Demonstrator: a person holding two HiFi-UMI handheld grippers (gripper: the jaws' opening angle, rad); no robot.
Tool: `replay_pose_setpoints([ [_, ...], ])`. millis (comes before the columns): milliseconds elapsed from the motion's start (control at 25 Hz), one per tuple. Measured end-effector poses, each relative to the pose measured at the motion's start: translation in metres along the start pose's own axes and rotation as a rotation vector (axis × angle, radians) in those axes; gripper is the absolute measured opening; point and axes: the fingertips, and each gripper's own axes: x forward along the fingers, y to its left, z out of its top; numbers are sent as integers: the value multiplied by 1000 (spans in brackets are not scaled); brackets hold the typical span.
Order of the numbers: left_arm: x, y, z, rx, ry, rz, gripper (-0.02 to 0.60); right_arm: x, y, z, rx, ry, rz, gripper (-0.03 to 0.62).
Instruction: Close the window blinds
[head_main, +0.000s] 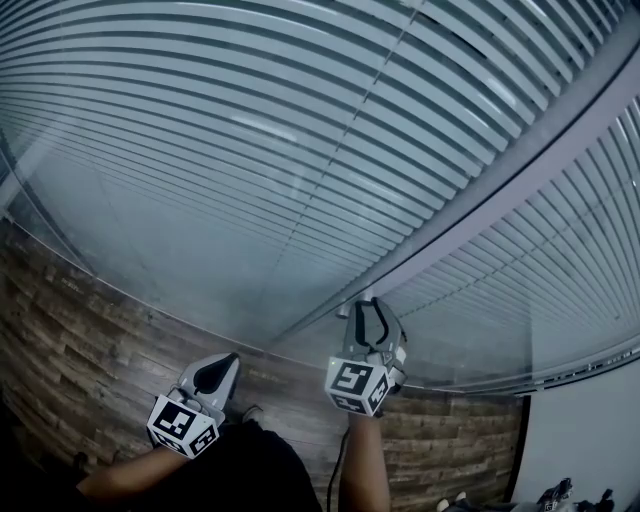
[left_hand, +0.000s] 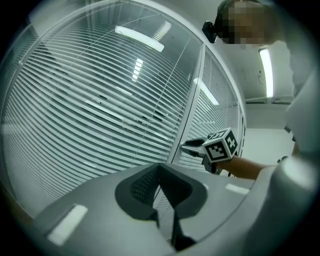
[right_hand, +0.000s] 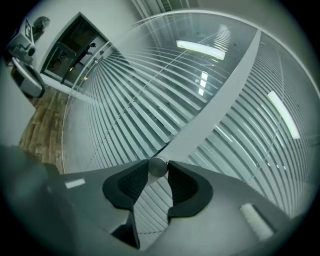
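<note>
A pane of glass (head_main: 150, 235) stands between us and the blinds (head_main: 250, 140). A grey frame post (head_main: 520, 160) divides two panes, above the wood floor (head_main: 80, 330). Our right gripper (head_main: 366, 308) is clamped on a small round knob (right_hand: 158, 166) at that post. Our left gripper (left_hand: 160, 169) is closed and empty. The slats run level across the window, with gaps between them.
</note>
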Motion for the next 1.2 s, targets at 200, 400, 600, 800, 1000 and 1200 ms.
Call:
replay_pose_setpoints([
  [200,-1,6,1,-10,8,13,0,0,-6,2,350,-65,81,145],
  [400,-3,10,-3,-18,16,22,0,-1,-10,-11,895,-145,145,180],
  [600,-11,11,-7,-12,21,28,0,-2,-6,-5,929,-159,81,166],
  [800,-11,17,-4,-16,22,43,0,2,-14,-5,983,-161,25,130],
  [1000,-15,18,-4,-11,17,46,0,-2,-13,-5,828,-141,20,127],
  [1200,-21,17,-3,-4,18,46,0,-8,-5,2,438,-69,-10,127],
])
